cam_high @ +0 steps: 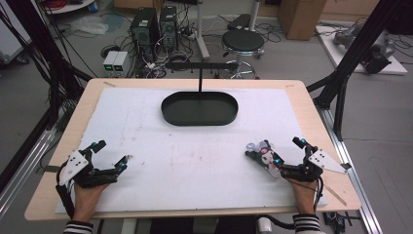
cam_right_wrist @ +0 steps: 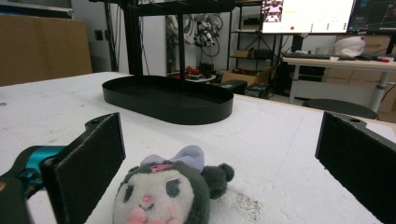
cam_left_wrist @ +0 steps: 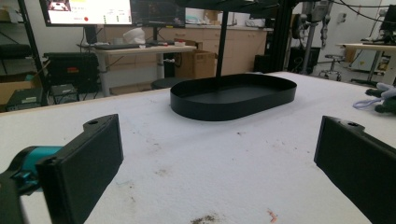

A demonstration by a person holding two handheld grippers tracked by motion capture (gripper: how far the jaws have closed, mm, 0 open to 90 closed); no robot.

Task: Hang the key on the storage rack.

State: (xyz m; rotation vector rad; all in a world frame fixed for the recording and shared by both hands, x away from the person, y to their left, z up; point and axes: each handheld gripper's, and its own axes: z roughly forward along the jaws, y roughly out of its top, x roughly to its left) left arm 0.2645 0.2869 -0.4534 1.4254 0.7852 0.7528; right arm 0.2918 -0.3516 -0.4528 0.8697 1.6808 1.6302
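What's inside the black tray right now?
Nothing loose: the black tray shows a bare floor, with a thin black post rising from its far side. The near wall hides a strip of floor in both gripper views.

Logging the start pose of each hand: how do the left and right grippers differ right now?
The right gripper has a small plush toy lying between its open jaws, while the left gripper has only bare white mat between its own. The right gripper sits near the table's right edge, the left gripper near the left. Both are open, low over the mat, and face the black oval tray at the far side.
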